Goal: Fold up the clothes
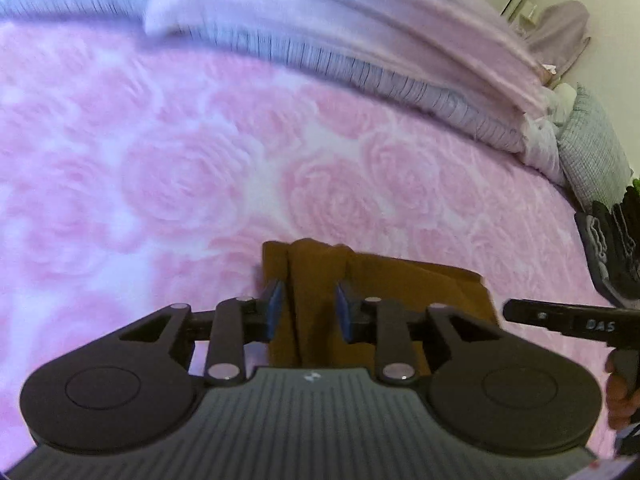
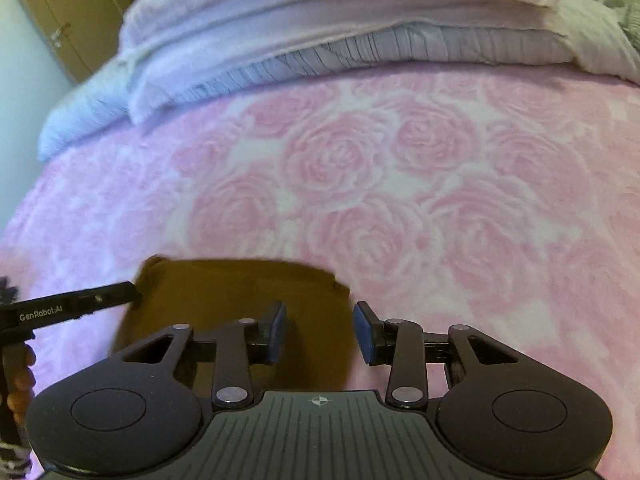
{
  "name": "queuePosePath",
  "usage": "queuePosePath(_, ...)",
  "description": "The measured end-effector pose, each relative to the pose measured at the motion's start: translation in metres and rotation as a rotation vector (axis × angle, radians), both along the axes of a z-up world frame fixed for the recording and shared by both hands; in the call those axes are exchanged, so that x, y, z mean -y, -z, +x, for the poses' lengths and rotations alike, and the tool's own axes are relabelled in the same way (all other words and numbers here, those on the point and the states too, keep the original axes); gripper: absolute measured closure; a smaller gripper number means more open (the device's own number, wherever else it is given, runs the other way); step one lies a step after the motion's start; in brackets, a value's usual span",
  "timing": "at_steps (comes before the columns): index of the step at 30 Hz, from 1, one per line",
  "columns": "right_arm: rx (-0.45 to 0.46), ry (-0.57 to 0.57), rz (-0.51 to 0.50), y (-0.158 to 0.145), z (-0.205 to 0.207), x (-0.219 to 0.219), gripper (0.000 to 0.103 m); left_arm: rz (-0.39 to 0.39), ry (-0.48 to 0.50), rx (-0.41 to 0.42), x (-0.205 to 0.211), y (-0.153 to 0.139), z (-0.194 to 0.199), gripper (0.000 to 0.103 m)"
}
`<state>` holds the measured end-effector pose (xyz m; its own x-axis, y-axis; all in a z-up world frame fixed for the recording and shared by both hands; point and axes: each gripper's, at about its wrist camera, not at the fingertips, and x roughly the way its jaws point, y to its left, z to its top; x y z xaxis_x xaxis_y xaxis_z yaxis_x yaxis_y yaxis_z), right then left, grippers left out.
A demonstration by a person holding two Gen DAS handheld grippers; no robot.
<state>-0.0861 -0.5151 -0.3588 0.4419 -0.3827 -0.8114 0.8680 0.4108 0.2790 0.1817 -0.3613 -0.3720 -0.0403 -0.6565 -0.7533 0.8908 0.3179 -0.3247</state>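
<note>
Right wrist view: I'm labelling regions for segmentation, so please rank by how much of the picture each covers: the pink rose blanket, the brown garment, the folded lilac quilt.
1. pink rose blanket, the largest by far.
2. folded lilac quilt, the band across the top.
3. brown garment, though the gripper's body hides part of it, so its true extent is unsure.

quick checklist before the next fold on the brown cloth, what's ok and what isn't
1. Brown cloth lies on the pink blanket: ok.
2. Left tool let go: ok, its blue pads stand apart from the raised fold between them.
3. Right tool empty: ok, pads apart over the cloth's right edge, nothing pinched.
4. Cloth folded flat: not ok, a ridge stands up at the left tool.
5. Room on the blanket ahead: ok, bare as far as the quilts.
6. Near edge of the cloth: cannot tell, the tools hide it.
</note>
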Motion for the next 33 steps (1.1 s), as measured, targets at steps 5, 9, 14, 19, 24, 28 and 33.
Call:
queuePosePath(5,0.024,-0.122,0.033,-0.026,-0.023,-0.071,0.069,-0.017,-0.015,-0.03,-0.076,-0.041,-0.041,0.08)
queuePosePath(9,-0.011,-0.176,0.094,0.005,-0.014,-0.098,0.072,0.098,-0.027,-0.084,-0.1,-0.005,-0.067,0.08)
queuePosePath(14,-0.045,-0.138,0.156,0.044,-0.006,-0.089,0.071,0.101,-0.168,-0.138,-0.093,0.026,-0.059,0.09)
queuePosePath(19,-0.034,-0.088,0.181,0.029,-0.034,-0.092,0.067,0.055,-0.367,-0.298,-0.136,0.002,-0.058,0.071)
queuePosePath(24,-0.066,0.042,0.256,0.04,-0.076,-0.09,0.059,0.041,-0.522,-0.549,-0.162,0.023,-0.073,0.058)
queuePosePath(28,-0.007,0.142,0.309,0.044,-0.096,-0.079,0.059,-0.043,-0.653,-0.666,-0.159,0.057,-0.085,0.058)
queuePosePath(33,-0.03,0.138,0.285,0.036,-0.1,-0.075,0.059,-0.106,-0.717,-0.659,-0.144,0.069,-0.081,0.097)
